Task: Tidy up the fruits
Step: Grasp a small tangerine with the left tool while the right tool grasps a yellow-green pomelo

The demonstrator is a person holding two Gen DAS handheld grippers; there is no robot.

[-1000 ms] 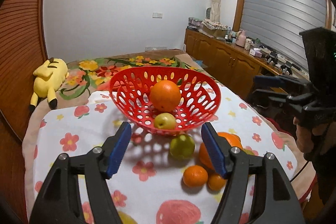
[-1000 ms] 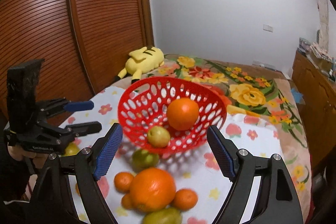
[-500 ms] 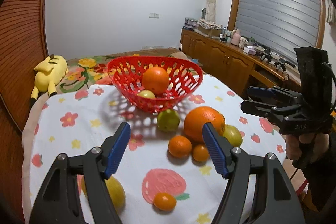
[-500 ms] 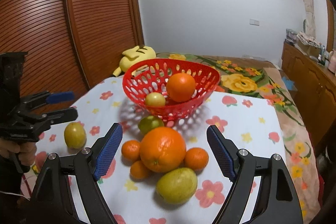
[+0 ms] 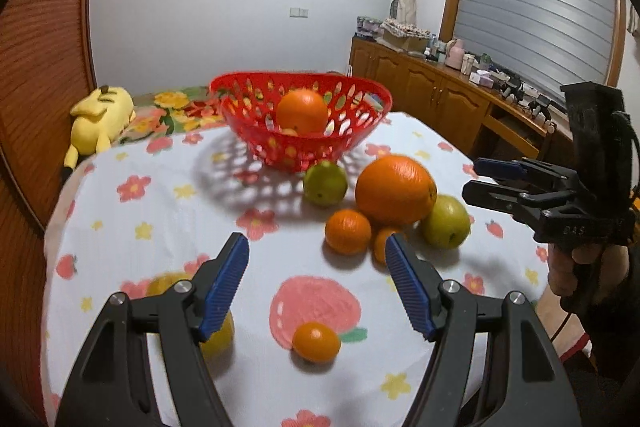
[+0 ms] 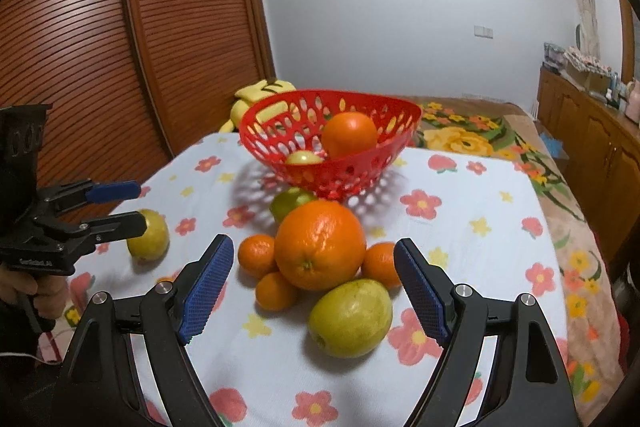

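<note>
- Left gripper (image 5: 317,279), low in its own view, has its jaws wide apart and holds nothing.
- Right gripper (image 6: 314,281), likewise low in frame, is spread wide and empty.
- The red basket (image 6: 384,163) sits at centre, holding an orange (image 6: 349,140) and a small pale fruit (image 6: 303,158).
- A big orange (image 6: 320,245), tangerines (image 6: 257,255) and a pear (image 6: 350,318) cluster on the flowered cloth (image 6: 480,267) in front of the basket.

You've got a glossy red plastic basket (image 6: 332,163), matte floral cloth (image 6: 460,247), dimpled shiny big orange (image 6: 320,245), and ribbed wood doors (image 6: 100,47).
</note>
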